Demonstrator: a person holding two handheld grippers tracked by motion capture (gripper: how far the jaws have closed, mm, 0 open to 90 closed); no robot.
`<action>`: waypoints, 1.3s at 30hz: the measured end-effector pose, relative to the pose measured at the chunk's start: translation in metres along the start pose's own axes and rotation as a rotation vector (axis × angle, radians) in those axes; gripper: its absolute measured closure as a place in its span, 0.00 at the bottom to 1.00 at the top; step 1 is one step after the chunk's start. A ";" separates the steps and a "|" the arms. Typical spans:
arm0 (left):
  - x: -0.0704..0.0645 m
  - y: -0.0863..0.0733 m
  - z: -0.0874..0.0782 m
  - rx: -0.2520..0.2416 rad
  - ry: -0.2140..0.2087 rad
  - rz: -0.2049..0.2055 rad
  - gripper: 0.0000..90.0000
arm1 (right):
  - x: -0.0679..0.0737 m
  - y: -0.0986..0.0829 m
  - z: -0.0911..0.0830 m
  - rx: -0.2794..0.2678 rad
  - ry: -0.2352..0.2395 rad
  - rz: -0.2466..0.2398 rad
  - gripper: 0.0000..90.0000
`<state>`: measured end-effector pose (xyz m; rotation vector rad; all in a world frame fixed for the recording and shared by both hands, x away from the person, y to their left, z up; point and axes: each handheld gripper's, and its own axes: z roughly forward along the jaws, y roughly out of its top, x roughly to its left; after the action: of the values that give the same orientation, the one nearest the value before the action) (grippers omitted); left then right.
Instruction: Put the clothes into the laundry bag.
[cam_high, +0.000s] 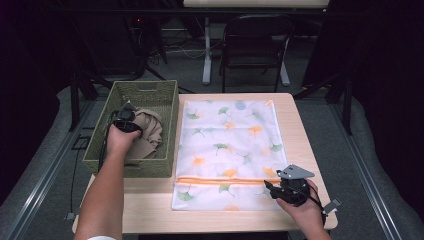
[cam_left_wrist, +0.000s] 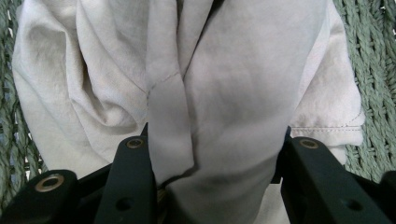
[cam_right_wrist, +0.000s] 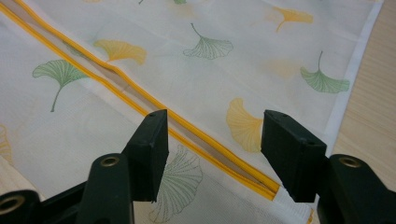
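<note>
High view shows the left gripper (cam_high: 127, 118) in the basket (cam_high: 170, 100), jaws wide around the beige cloth (cam_high: 150, 132), apparently about to close and lift it, while the right gripper (cam_high: 280, 189) hovers with jaws apart, holding nothing, over the orange zipper (cam_high: 220, 181) of the laundry bag (cam_high: 230, 135) beside the basket, likely to open it next.

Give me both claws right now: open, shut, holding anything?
Left claw: jaws apart around the beige cloth in the green basket; grip not confirmed.
Right claw: open, empty, over the laundry bag's orange zipper.

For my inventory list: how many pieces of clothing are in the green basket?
1 is visible: a beige garment bunched in the middle of the green woven basket, with the left hand-held gripper around a fold of it. Others may lie hidden beneath it.
</note>
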<state>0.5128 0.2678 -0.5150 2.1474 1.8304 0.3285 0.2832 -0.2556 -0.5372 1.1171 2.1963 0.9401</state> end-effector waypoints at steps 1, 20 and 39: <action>0.000 0.000 0.000 0.000 0.000 0.000 0.67 | 0.000 0.000 0.000 0.000 0.000 0.000 0.46; 0.006 0.003 -0.034 -0.066 0.021 -0.004 0.67 | 0.000 0.000 0.000 0.000 -0.002 -0.001 0.46; 0.015 0.003 -0.055 -0.091 0.020 -0.031 0.68 | 0.001 0.000 0.001 -0.001 0.004 -0.002 0.46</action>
<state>0.4985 0.2860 -0.4633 2.0602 1.8212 0.4201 0.2835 -0.2543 -0.5380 1.1131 2.1993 0.9430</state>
